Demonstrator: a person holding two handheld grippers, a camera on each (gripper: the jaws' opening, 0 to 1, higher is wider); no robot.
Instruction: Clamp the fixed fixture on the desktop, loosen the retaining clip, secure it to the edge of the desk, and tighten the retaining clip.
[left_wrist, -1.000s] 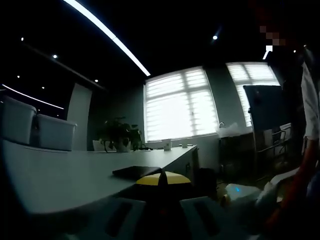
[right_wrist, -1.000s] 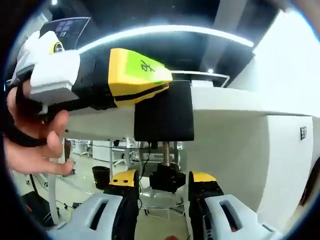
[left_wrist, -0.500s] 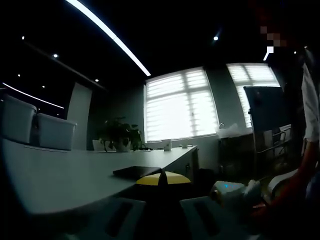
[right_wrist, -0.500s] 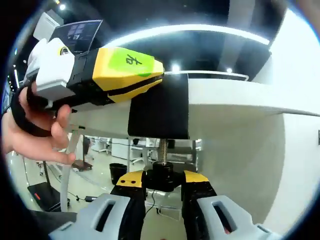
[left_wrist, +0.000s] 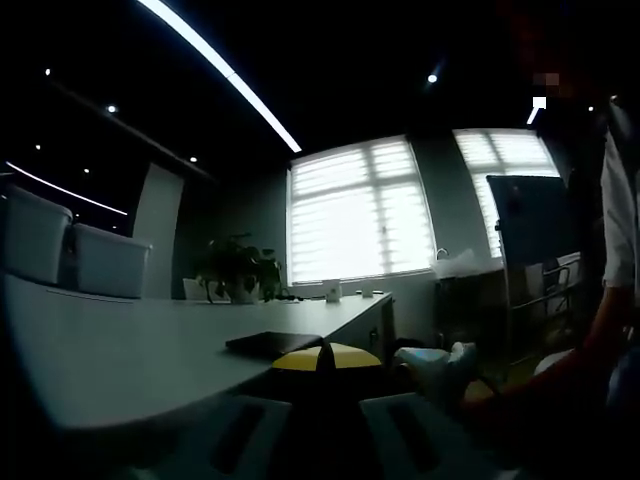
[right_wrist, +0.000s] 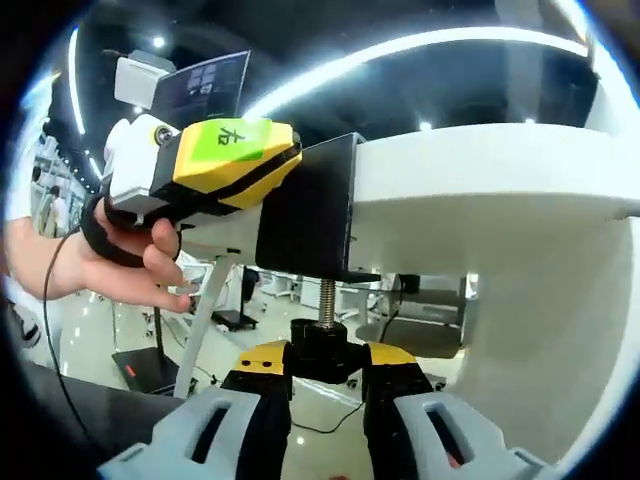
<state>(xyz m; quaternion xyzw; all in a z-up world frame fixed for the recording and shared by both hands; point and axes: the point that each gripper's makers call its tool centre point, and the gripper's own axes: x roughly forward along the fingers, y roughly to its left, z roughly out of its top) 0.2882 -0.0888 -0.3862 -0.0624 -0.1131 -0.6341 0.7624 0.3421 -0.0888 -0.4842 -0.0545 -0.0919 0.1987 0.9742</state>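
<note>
Desk edge (right_wrist: 500, 170) runs white across the upper right of the right gripper view, and we see the black fixture (right_wrist: 305, 210) clamped over it at centre frame. Below the fixture its threaded screw drops to a black knob (right_wrist: 325, 350) at lower centre, and we pinch that knob between the yellow-tipped jaws of our right gripper (right_wrist: 325, 360), one jaw on each side of it. At upper left the left gripper (right_wrist: 235, 165) comes in, its yellow jaws pressed onto the fixture's top left edge, with a hand (right_wrist: 110, 260) wrapped round its handle.

Tabletop (left_wrist: 130, 350) fills the lower left of the dim left gripper view, where the yellow tips (left_wrist: 325, 357) sit at lower centre against a dark block; we cannot tell their spacing there. The other gripper (left_wrist: 435, 362) shows pale at lower right.
</note>
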